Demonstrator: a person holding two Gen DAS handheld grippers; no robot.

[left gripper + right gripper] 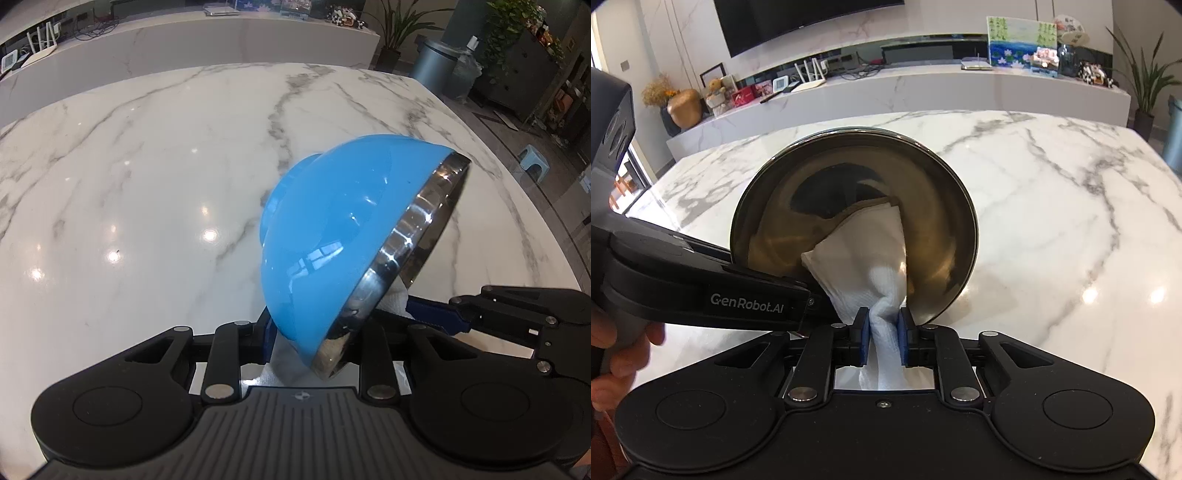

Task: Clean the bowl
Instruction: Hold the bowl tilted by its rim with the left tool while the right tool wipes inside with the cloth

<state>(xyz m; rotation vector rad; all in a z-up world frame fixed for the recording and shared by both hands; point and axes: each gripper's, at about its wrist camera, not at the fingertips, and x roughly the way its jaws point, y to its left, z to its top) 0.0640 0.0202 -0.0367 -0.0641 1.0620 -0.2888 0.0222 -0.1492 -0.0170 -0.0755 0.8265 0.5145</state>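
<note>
A bowl, blue outside [332, 229] and shiny steel inside [923, 206], is tipped on its side over the marble table. My left gripper [317, 332] is shut on its lower rim, one blue pad [269, 332] against the outer wall and the other finger inside. It reaches in from the left in the right wrist view, left gripper [809, 301], with a hand [620, 354] on its handle. My right gripper [883, 332] is shut on a white paper towel [864, 251], whose folded end lies against the steel inside. The towel [400, 299] peeks out beside the rim in the left wrist view.
The white marble table [1052, 206] spreads around the bowl, its right edge [543, 221] close by. Behind stands a long marble counter [923, 88] with routers, pictures and ornaments. A grey bin [432, 62], potted plants [399, 29] and a small blue stool [532, 162] stand on the floor at right.
</note>
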